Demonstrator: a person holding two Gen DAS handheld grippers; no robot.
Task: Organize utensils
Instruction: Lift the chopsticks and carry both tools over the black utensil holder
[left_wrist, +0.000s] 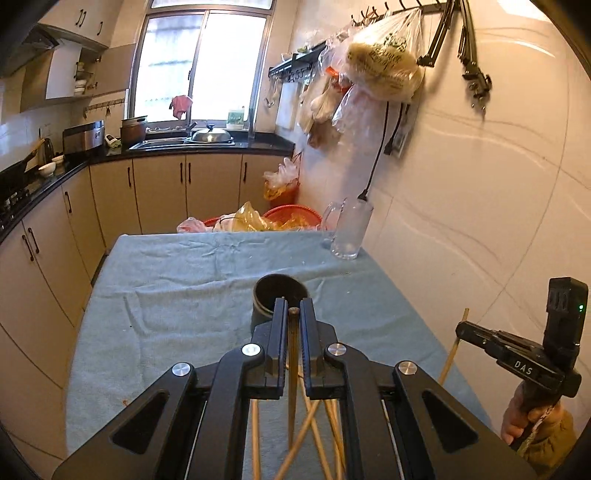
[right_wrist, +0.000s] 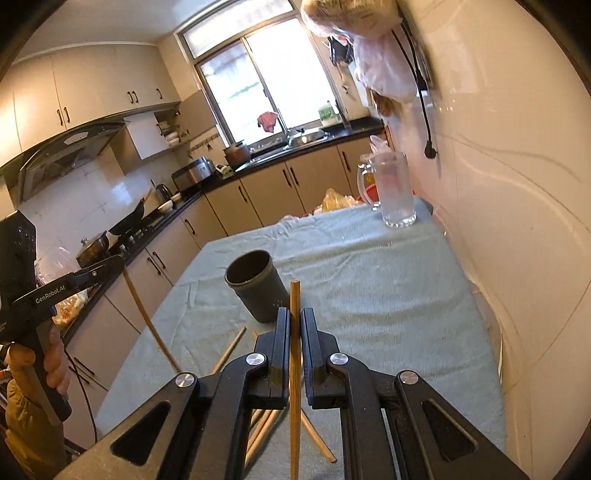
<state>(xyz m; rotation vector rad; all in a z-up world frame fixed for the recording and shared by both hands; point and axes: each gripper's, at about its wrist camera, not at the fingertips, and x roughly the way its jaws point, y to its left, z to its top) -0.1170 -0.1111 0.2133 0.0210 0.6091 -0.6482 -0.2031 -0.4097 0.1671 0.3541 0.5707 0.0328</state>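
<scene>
The left tool (left_wrist: 293, 314) is squeezed shut on 1 chopstick (left_wrist: 292, 369). The right tool (right_wrist: 294, 317) is squeezed shut on another chopstick (right_wrist: 294, 369). Both sticks are lifted off the bench (right_wrist: 369, 295). The dark cup (right_wrist: 255, 284), in the middle of the right picture, looks empty, so the job has only just begun. More loose chopsticks (right_wrist: 229, 350) lie on the blue cloth, low in the frame. They must go in the cup too. The glass mug (right_wrist: 395, 192), upper right, looks empty.
</scene>
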